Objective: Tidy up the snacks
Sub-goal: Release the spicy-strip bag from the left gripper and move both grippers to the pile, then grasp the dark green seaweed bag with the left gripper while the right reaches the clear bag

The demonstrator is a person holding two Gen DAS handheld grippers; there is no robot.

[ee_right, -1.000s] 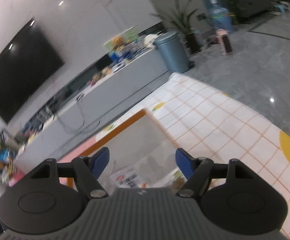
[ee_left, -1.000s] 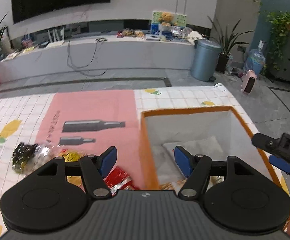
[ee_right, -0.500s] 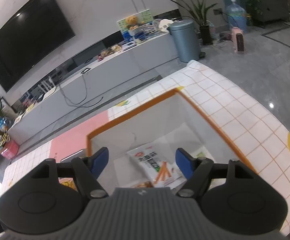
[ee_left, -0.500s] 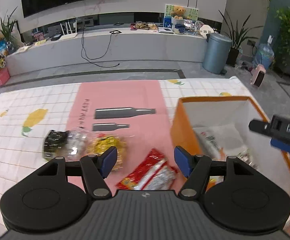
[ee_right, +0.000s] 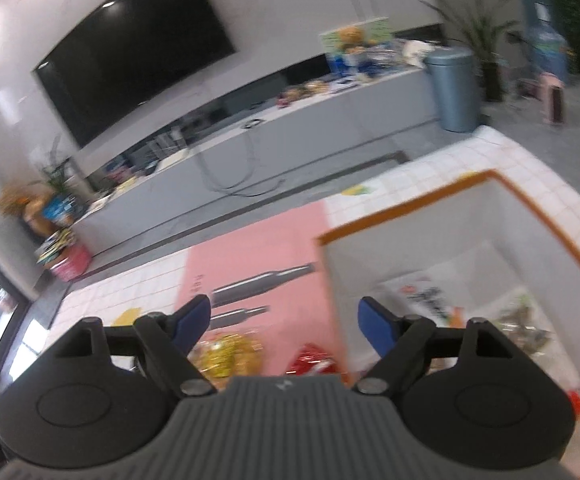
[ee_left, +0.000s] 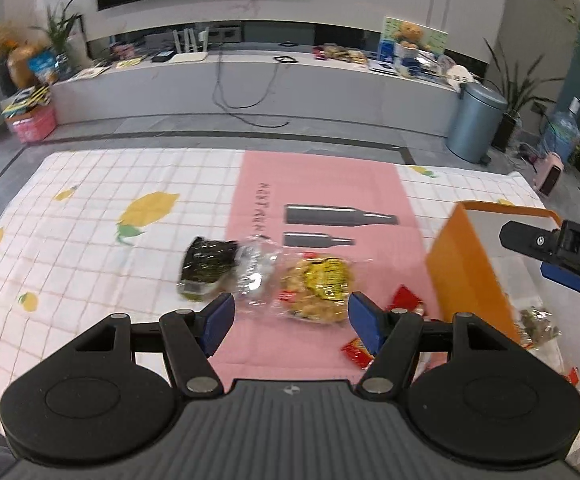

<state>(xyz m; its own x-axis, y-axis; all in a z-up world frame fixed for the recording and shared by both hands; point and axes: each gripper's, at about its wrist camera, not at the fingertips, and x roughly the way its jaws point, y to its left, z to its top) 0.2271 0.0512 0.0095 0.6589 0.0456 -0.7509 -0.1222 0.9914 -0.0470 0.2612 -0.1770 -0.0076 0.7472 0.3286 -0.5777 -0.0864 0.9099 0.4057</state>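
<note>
Left of centre in the left wrist view lies a dark seaweed packet [ee_left: 205, 270], then a yellow snack bag [ee_left: 318, 284] (blurred). The left gripper [ee_left: 290, 316] hovers spread, empty. The orange box [ee_left: 466, 272] stands at right. The right gripper [ee_right: 283, 320], just widened, grasps nothing.

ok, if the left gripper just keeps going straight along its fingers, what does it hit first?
Most likely the yellow snack bag, which lies on the pink mat right between the open fingers of the left gripper. Nothing is between them yet; depth is hard to judge.
</note>
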